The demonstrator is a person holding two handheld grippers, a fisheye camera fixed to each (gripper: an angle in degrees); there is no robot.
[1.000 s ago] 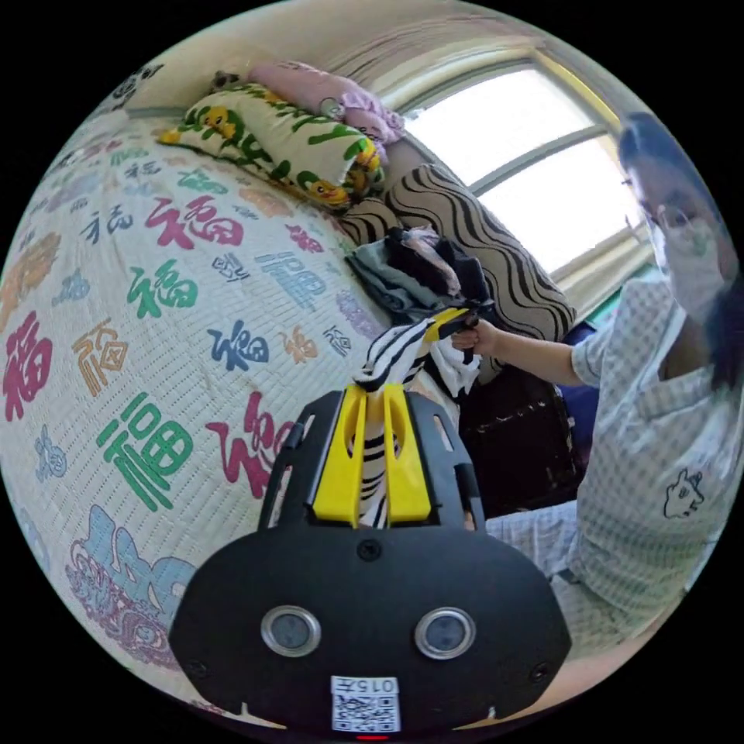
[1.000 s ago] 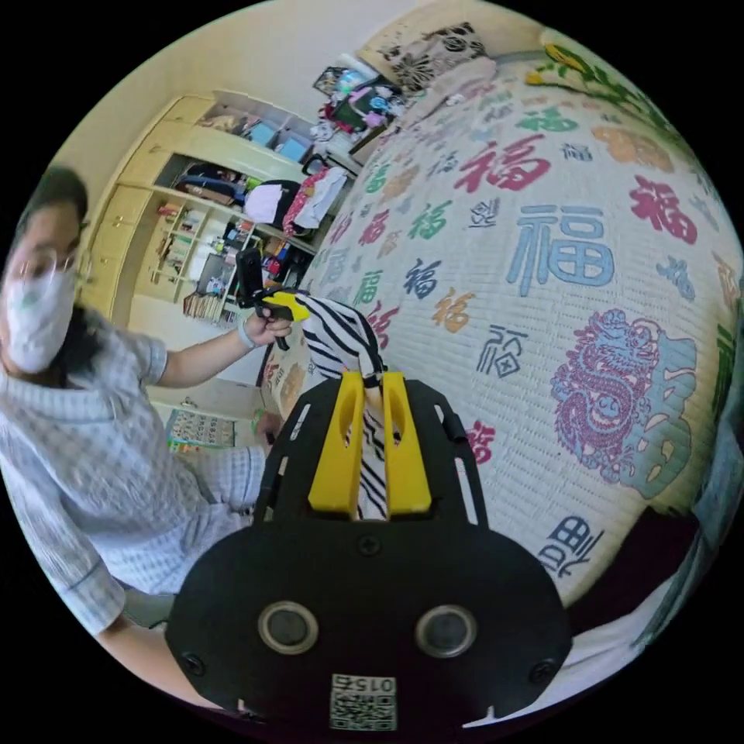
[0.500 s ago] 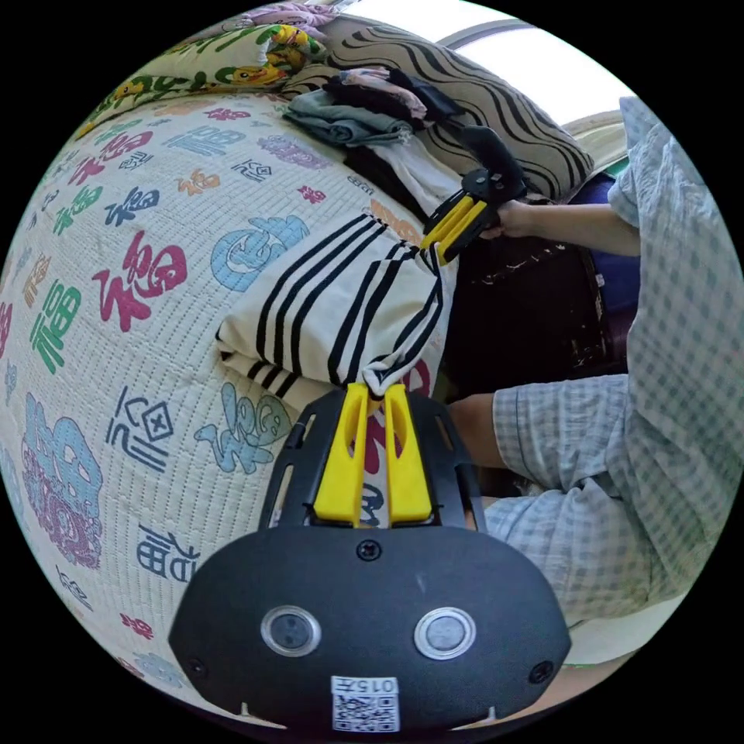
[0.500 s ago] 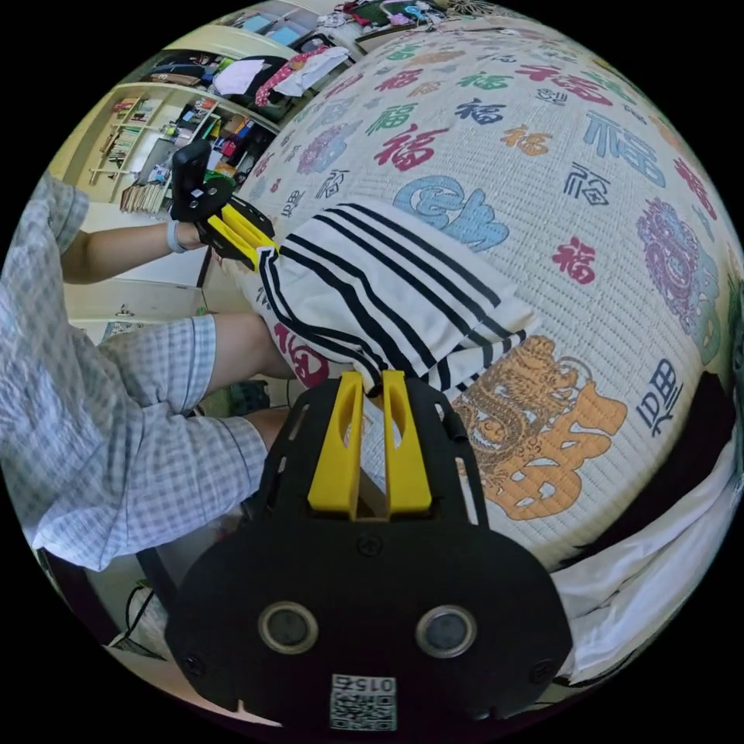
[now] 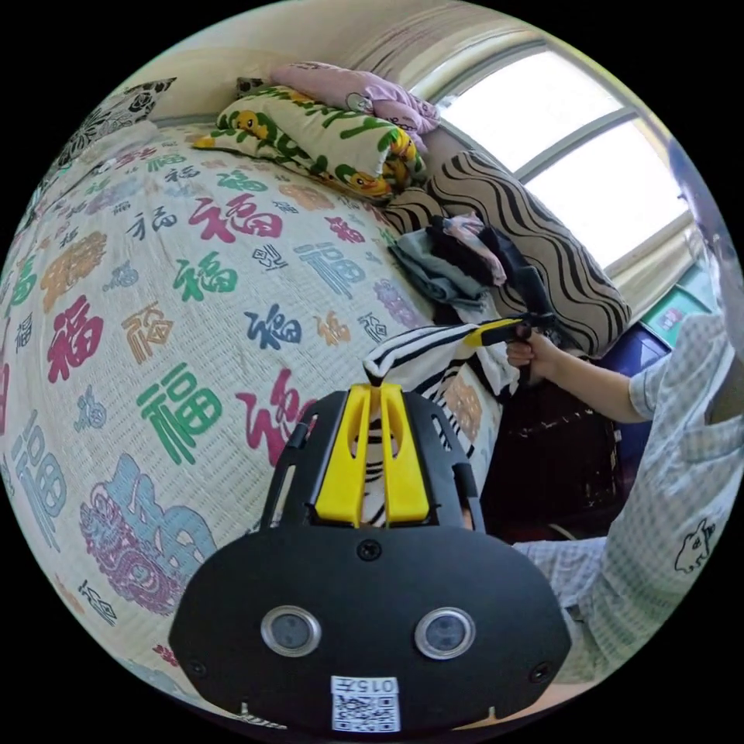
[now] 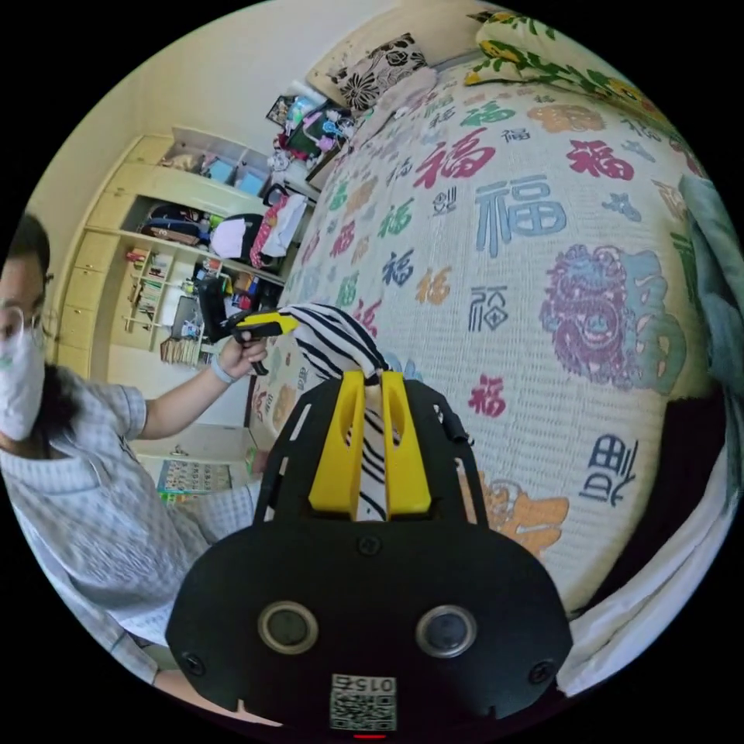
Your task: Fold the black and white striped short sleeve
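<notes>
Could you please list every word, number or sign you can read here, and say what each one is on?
"福": printed again and again, in many colours and lettering styles, across the bedspread.
Striped shirt: no text visible.
Sticker on the black housing: a code label, not read.
Things on the shelves: too small to read.

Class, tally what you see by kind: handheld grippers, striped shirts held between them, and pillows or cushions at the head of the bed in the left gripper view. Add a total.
Grippers: 2, left gripper, right gripper
Striped shirt: 1
Pillows: 4, duck-print pillow, pink pillow, wavy-striped cushion, floral pillow
Total: 7
</notes>
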